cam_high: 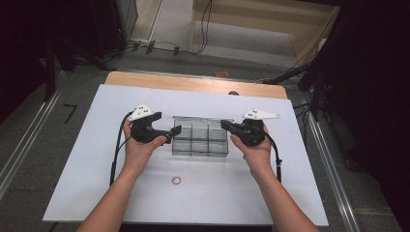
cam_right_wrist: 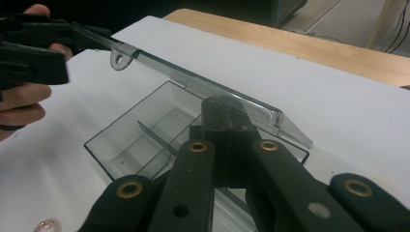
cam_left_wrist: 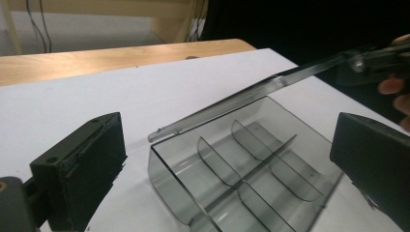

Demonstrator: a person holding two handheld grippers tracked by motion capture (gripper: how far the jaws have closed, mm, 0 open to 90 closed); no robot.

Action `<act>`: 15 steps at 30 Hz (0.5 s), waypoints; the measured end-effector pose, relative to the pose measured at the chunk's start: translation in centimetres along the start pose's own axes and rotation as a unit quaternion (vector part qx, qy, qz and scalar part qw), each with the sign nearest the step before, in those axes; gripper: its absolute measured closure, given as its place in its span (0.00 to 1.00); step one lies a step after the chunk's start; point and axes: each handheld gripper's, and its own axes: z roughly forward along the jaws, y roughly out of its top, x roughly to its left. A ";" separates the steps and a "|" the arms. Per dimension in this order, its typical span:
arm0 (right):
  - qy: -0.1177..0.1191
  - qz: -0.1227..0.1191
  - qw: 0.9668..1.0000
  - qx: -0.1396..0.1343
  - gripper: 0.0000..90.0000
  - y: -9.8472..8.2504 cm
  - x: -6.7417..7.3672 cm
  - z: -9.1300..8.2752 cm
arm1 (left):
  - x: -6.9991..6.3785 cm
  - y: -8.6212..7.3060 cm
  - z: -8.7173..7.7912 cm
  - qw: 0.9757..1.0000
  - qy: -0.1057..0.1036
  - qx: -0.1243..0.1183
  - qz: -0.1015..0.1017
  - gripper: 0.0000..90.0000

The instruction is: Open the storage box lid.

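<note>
The left gripper (cam_high: 174, 134) stands open beside the clear box (cam_high: 200, 141) mid-mat. The left gripper view shows the empty compartments (cam_left_wrist: 251, 169). The high view shows a small ring (cam_high: 176, 180) nearer the person. The right gripper (cam_high: 225, 124) clamps the raised lid (cam_right_wrist: 203, 89).

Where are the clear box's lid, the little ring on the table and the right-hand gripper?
lid (cam_left_wrist: 251, 94): left gripper view, on its raised front edge.
ring (cam_high: 176, 180): high view, on the ring's band, near the table's front.
right gripper (cam_high: 226, 125): high view, at its closed jaw tips, on the lid's edge.
</note>
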 end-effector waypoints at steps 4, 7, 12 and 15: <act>-0.001 -0.002 1.000 0.000 0.98 0.4 0.0 0.1 | 0.2 0.2 1.0 1.000 -0.004 0.007 0.003 0.10; -0.001 -0.001 1.000 -0.001 0.98 0.5 -0.1 0.2 | 0.3 0.3 1.4 1.000 -0.001 0.010 -0.001 0.26; -0.001 -0.001 1.000 -0.001 0.98 0.5 -0.3 0.2 | 0.3 0.4 1.7 1.000 -0.003 0.007 0.000 0.44; 0.004 -0.004 1.000 -0.002 0.98 0.3 -0.4 0.0 | 0.5 0.5 1.7 1.000 -0.003 0.005 0.001 0.50</act>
